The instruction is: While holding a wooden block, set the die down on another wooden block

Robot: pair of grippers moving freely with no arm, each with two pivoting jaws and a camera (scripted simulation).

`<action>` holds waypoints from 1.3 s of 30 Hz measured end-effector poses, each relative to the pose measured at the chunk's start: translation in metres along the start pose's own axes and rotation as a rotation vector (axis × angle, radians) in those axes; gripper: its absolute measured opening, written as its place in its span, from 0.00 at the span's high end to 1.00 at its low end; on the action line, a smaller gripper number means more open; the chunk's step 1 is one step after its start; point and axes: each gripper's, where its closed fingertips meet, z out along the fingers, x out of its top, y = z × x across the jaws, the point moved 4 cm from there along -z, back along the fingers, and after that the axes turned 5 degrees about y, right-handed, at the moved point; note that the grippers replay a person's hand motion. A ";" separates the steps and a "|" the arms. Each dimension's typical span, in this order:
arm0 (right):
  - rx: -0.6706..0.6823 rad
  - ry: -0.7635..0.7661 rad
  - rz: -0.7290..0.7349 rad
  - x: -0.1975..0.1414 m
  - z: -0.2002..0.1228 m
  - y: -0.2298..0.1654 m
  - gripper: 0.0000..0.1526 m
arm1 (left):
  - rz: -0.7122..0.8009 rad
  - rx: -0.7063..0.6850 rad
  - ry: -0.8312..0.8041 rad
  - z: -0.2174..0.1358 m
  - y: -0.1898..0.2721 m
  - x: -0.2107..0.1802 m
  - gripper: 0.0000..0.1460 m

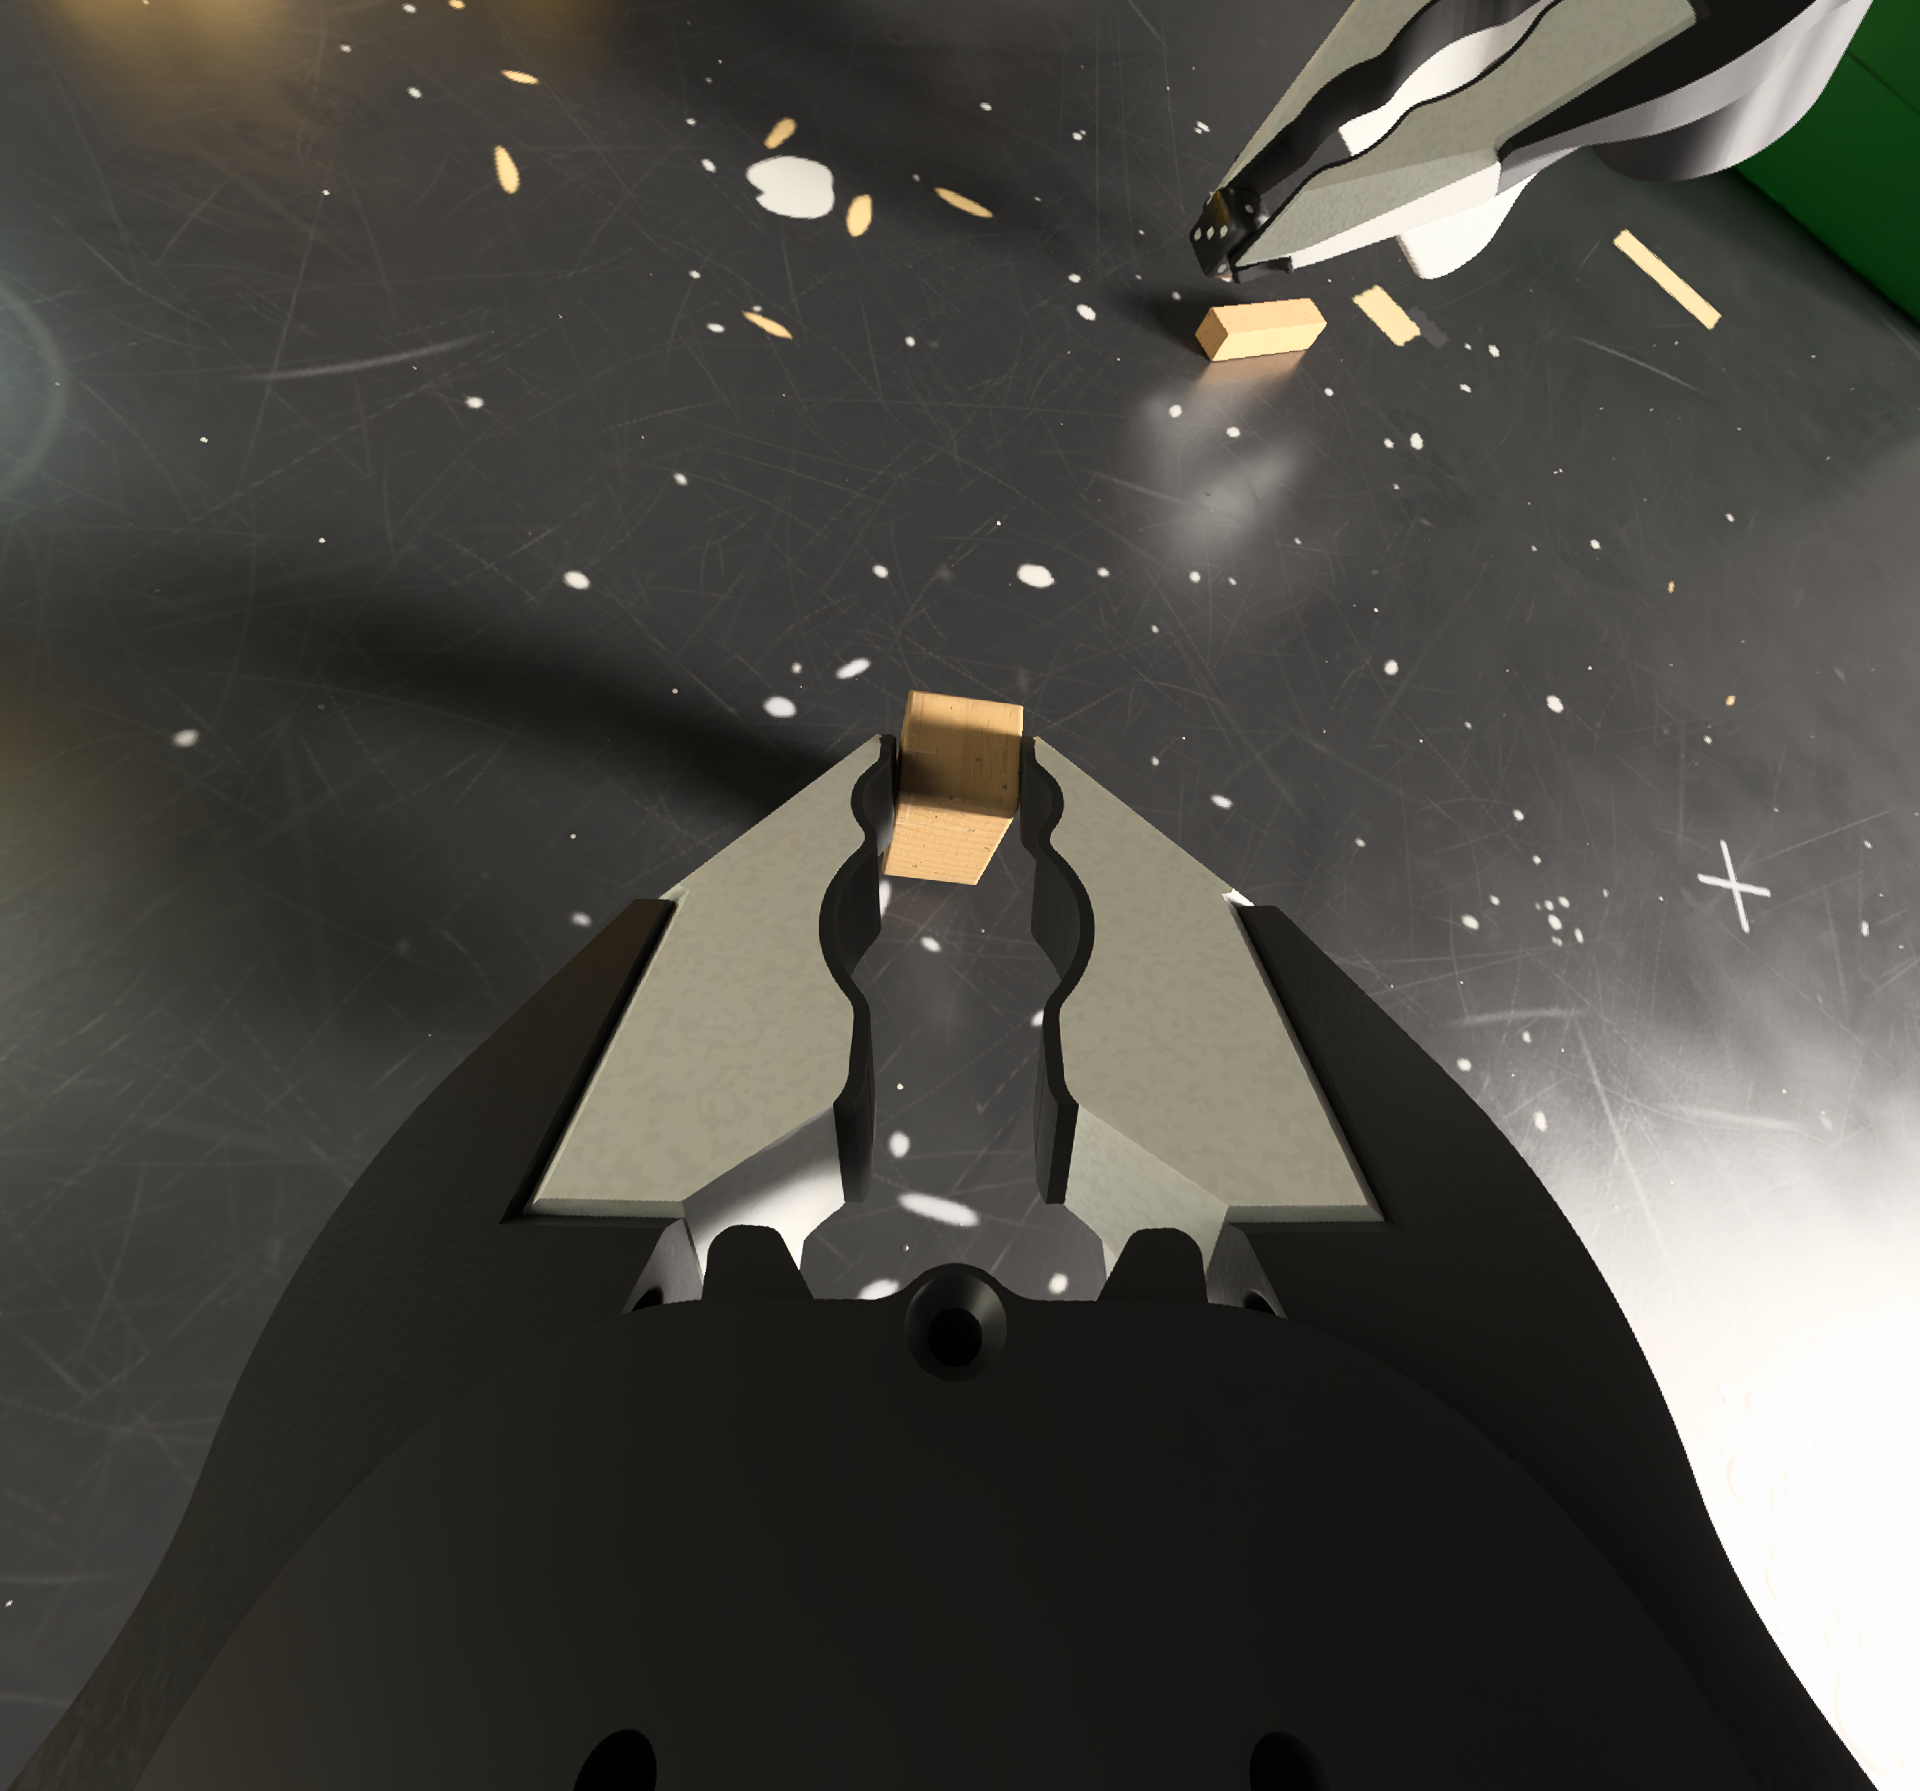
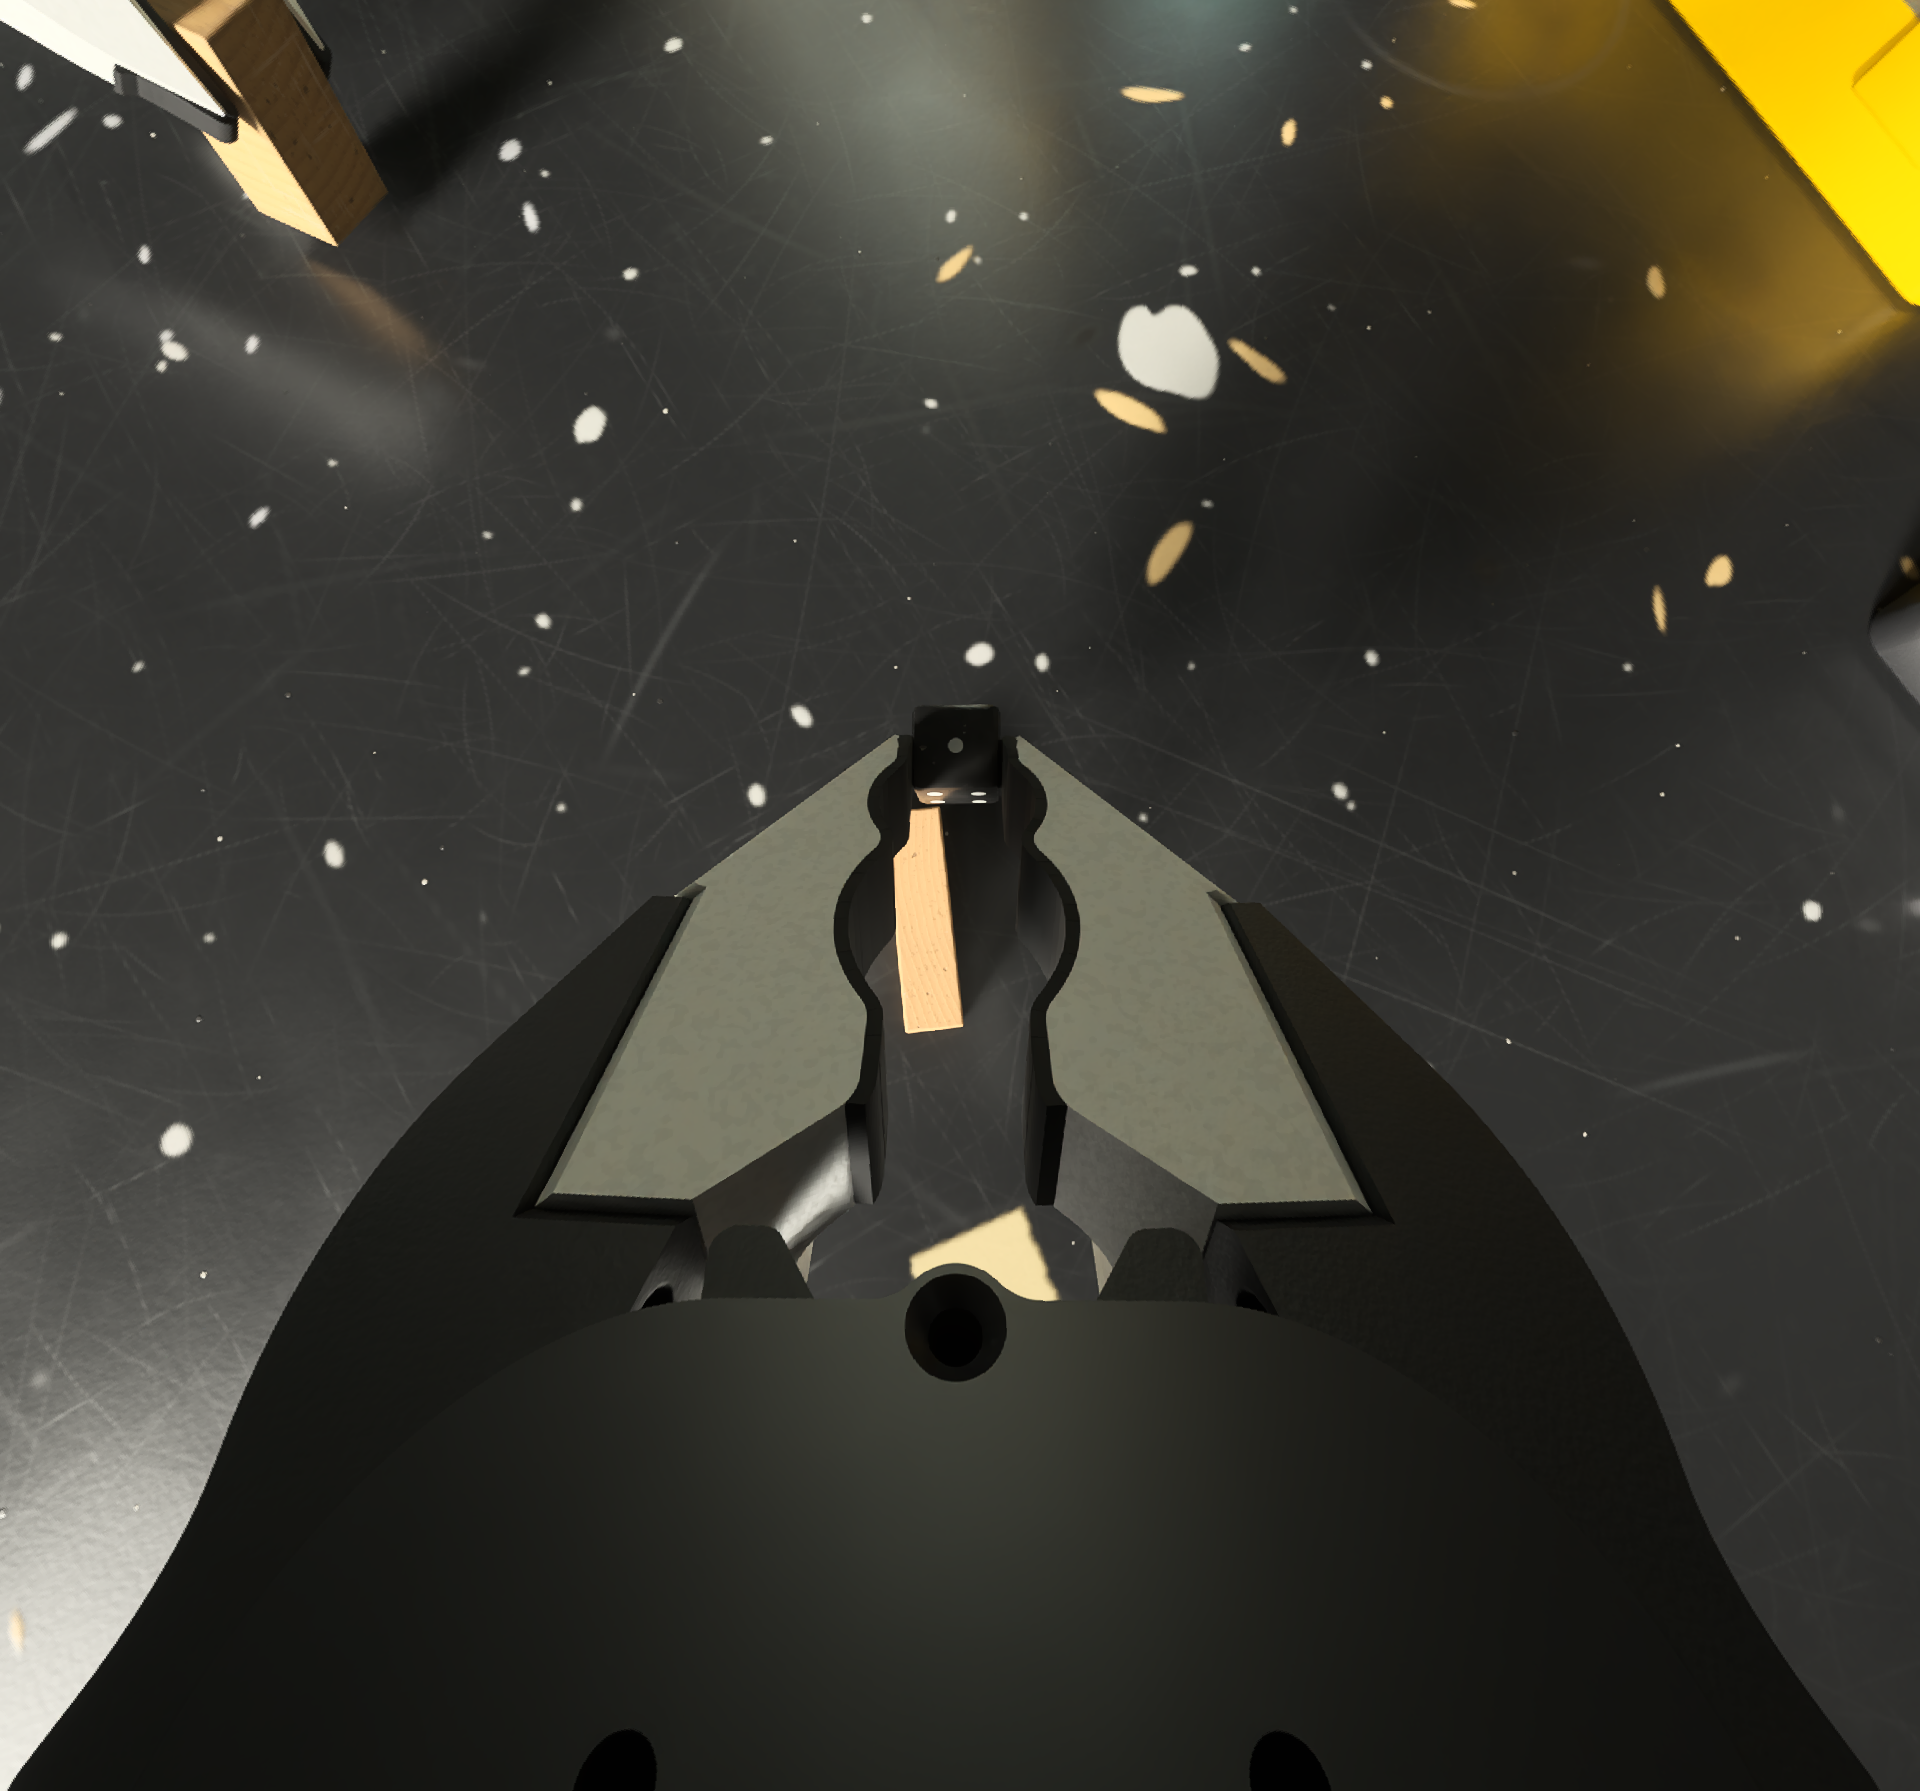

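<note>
My left gripper (image 1: 958, 754) is shut on a light wooden block (image 1: 954, 785) and holds it above the dark table. The same block (image 2: 275, 115) shows at the top left of the right wrist view, between the left gripper's fingers. My right gripper (image 2: 956, 754) is shut on a black die (image 2: 956, 754) with white pips. In the left wrist view the die (image 1: 1221, 229) hangs just above and a little left of a second wooden block (image 1: 1259, 328) lying flat on the table. In the right wrist view that block (image 2: 928, 920) lies below the die, between the fingers.
The table (image 1: 520, 494) is dark scratched metal with bright light spots. A green box (image 1: 1849, 141) stands at the far right of the left wrist view. A yellow box (image 2: 1766, 68) sits at the top right of the right wrist view.
</note>
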 end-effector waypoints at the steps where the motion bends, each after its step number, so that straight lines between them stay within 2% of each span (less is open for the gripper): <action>1: 0.001 0.001 -0.001 0.000 0.000 0.000 0.89 | 0.000 0.000 0.000 0.000 0.000 0.000 0.84; 39: 0.089 0.034 -0.069 0.007 -0.001 -0.017 0.89 | 0.001 0.000 -0.003 0.001 0.000 0.000 0.84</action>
